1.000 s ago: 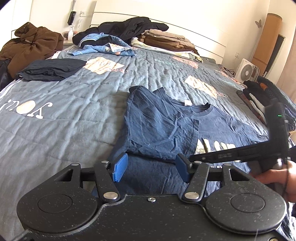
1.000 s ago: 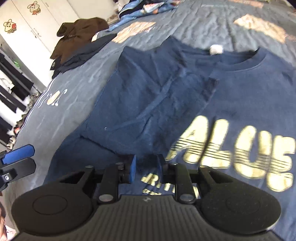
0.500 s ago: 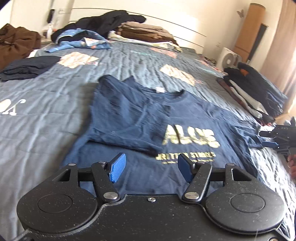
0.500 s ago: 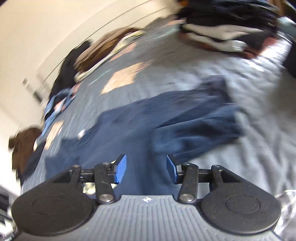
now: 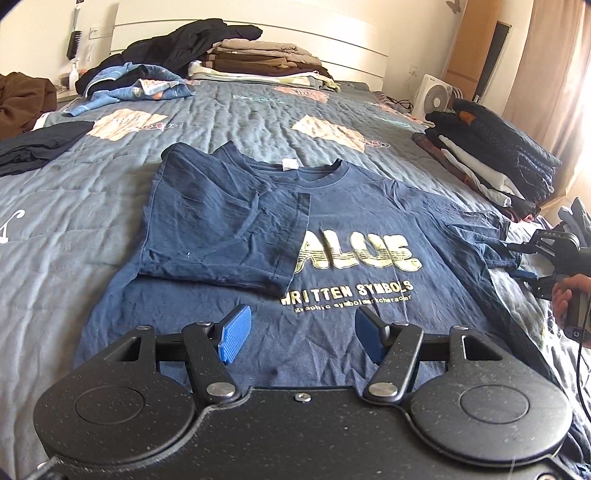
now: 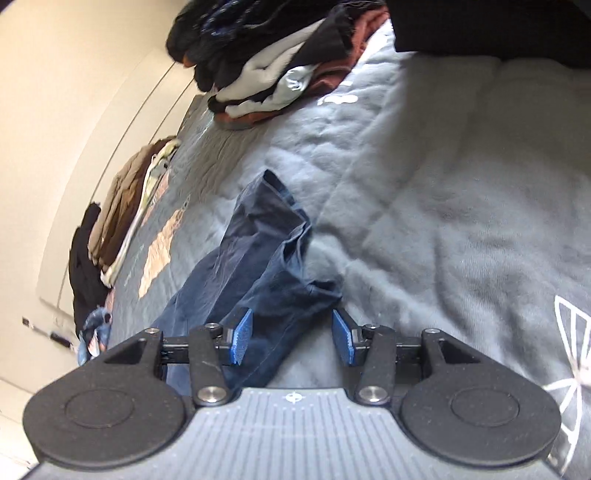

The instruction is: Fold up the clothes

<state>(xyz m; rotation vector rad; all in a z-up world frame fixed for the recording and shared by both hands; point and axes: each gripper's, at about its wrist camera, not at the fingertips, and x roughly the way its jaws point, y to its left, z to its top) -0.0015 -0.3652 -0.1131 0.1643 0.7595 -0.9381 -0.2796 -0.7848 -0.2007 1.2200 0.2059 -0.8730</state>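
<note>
T-shirt (image 5: 354, 221): flat on the bed (image 5: 92, 206), one sleeve folded across its chest
Left gripper (image 5: 301, 334): above the T-shirt's hem, fingers spread, empty
Right gripper (image 6: 291, 338): at the T-shirt's other sleeve (image 6: 266, 251), fingers spread around the crumpled cloth, not pinching

Cream walls and a white headboard (image 5: 258, 33) lie far; a white fan (image 5: 432, 96) and sunlit curtain (image 5: 550, 74) stand right — a blue quilted bed (image 5: 240, 114) fills the near ground.

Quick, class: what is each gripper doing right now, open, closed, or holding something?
Left gripper: open, holding nothing, above the navy printed T-shirt.
Right gripper: open, around the shirt's unfolded sleeve, not clamped.
</note>
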